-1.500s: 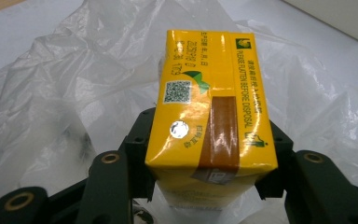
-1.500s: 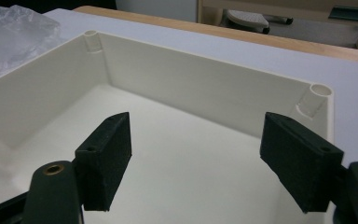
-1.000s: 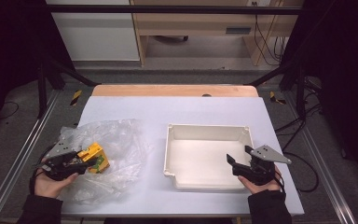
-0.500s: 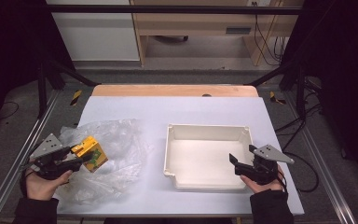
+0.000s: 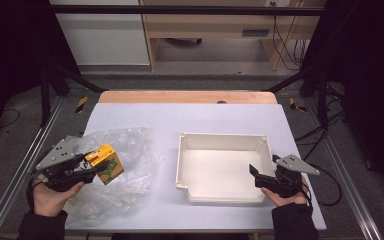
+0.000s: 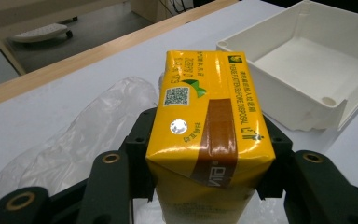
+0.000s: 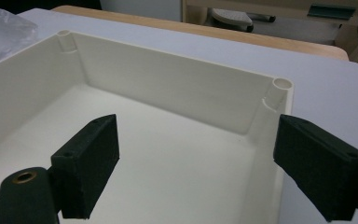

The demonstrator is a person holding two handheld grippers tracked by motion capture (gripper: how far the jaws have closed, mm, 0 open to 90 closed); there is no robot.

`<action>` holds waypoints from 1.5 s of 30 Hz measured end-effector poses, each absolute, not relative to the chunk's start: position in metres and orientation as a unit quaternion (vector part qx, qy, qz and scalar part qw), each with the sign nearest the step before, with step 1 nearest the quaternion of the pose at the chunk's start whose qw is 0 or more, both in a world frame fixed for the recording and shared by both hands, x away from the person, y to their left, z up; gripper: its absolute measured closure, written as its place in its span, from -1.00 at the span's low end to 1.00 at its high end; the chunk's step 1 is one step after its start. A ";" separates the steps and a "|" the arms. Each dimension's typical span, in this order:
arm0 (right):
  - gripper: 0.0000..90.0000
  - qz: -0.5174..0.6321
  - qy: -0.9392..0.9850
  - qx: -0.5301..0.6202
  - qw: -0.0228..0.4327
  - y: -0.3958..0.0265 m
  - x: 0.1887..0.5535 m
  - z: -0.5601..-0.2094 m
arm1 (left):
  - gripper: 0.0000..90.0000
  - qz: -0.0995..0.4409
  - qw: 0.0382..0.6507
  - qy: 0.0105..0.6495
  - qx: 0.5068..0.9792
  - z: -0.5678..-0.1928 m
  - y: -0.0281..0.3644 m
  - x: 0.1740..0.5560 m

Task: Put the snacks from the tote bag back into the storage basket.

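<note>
Fingers of your left gripper [image 5: 87,170] clamp the yellow juice carton [image 6: 208,135], now lifted off the plastic bag [image 5: 130,165] lower left; right gripper [image 5: 262,176] gapes over the white tray [image 5: 220,142], awaiting delivery.

Two hand-held claws, black-bodied with grey top plates

Each claw, the left claw [image 5: 92,167] and the right claw [image 5: 254,173], is built of matte black parts, and a grey three-cornered plate is carried on top. Brass-coloured rings are set into the black links behind the jaws, and small screw holes are seen in the jaw blocks. Dark sleeves are worn on both forearms.
</note>
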State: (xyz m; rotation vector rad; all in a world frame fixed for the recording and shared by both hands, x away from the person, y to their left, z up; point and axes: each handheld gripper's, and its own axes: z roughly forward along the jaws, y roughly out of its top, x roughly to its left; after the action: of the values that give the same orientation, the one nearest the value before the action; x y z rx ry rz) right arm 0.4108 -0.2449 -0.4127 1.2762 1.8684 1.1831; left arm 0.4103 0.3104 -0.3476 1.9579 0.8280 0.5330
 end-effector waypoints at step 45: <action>-0.74 0.456 0.697 0.474 0.286 -0.257 0.404 -0.413 | 0.12 0.162 0.492 0.205 0.830 -0.315 0.167 0.440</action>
State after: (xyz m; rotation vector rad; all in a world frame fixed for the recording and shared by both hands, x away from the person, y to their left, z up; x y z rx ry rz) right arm 0.4045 -0.2568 -0.4125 1.2662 1.8638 1.2197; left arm 0.4400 0.1667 -0.3154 2.0146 0.4972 0.3941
